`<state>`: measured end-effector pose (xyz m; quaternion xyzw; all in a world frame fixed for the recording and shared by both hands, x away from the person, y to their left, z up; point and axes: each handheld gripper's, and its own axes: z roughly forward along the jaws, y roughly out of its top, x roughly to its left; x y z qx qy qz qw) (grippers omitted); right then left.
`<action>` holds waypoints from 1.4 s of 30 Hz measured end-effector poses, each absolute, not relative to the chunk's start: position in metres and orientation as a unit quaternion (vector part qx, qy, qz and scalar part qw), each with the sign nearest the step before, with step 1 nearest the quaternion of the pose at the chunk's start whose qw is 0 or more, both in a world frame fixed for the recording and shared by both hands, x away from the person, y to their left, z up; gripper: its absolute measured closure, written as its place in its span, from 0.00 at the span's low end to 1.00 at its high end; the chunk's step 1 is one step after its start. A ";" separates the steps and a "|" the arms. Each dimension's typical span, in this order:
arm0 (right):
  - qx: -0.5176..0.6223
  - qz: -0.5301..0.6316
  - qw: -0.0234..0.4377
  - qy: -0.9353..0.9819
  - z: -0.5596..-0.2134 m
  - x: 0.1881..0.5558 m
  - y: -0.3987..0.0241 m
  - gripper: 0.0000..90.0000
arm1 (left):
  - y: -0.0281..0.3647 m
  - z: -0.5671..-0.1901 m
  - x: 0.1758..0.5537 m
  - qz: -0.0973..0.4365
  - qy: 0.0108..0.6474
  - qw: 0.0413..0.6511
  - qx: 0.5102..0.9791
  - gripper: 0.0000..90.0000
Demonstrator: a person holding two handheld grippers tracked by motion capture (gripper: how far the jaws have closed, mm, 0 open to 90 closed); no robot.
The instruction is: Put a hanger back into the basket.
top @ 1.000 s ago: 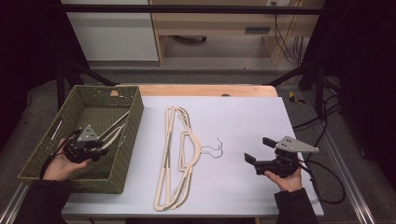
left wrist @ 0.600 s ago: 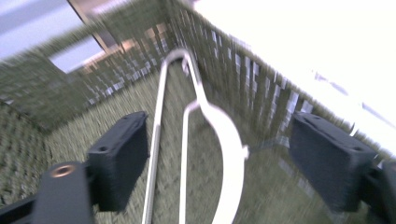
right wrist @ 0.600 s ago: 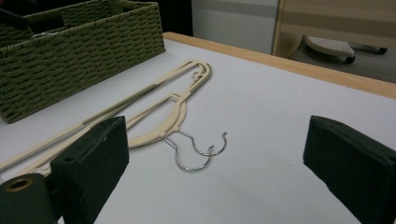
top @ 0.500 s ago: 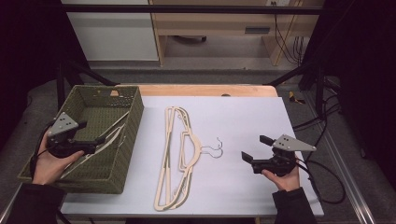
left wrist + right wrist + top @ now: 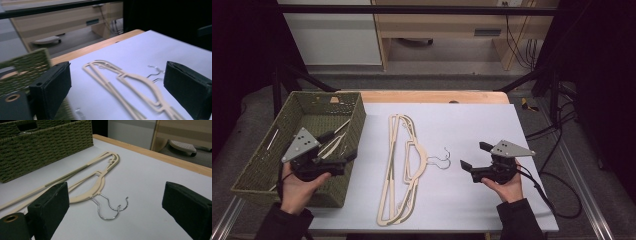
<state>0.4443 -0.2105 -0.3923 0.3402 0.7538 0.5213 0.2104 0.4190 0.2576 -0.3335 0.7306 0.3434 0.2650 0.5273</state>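
L gripper (image 5: 343, 159) sits over the basket's (image 5: 259, 165) near-right corner, jaws apart and just been opening, nothing between them – a hanger (image 5: 332, 142) lies inside, prob. just dropped. R gripper (image 5: 471, 159) rests on the table (image 5: 482, 120), jaws wide & empty, aimed at the hooks (image 5: 111, 207) of the remaining hangers (image 5: 404, 165) – likely next pick.

Two cream hangers (image 5: 404, 170) lie flat and overlapping on the white table (image 5: 472, 125) just right of the green woven basket (image 5: 272, 150) — long bars toward the basket, twin silver wire hooks (image 5: 112, 206) side by side, pointing right.
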 end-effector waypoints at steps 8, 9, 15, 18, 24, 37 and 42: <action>0.332 0.521 0.201 0.760 -0.396 0.456 -0.193 0.08 | 0.226 -0.363 0.416 0.227 0.330 0.540 0.740 0.08; 0.332 0.519 0.200 0.762 -0.397 0.457 -0.191 0.08 | 0.223 -0.366 0.415 0.225 0.330 0.539 0.742 0.08; 0.333 0.515 0.191 0.767 -0.401 0.465 -0.179 0.08 | 0.212 -0.384 0.409 0.214 0.321 0.536 0.751 0.08; 0.334 0.514 0.184 0.768 -0.403 0.470 -0.174 0.09 | 0.207 -0.393 0.406 0.209 0.313 0.530 0.760 0.08; 0.328 0.507 0.175 0.778 -0.409 0.479 -0.157 0.10 | 0.204 -0.410 0.403 0.191 0.315 0.525 0.767 0.08; 0.322 0.480 0.140 0.804 -0.436 0.498 -0.125 0.19 | 0.205 -0.423 0.406 0.184 0.322 0.511 0.775 0.08; 0.322 0.462 0.132 0.815 -0.448 0.504 -0.119 0.26 | 0.206 -0.424 0.407 0.183 0.324 0.509 0.776 0.08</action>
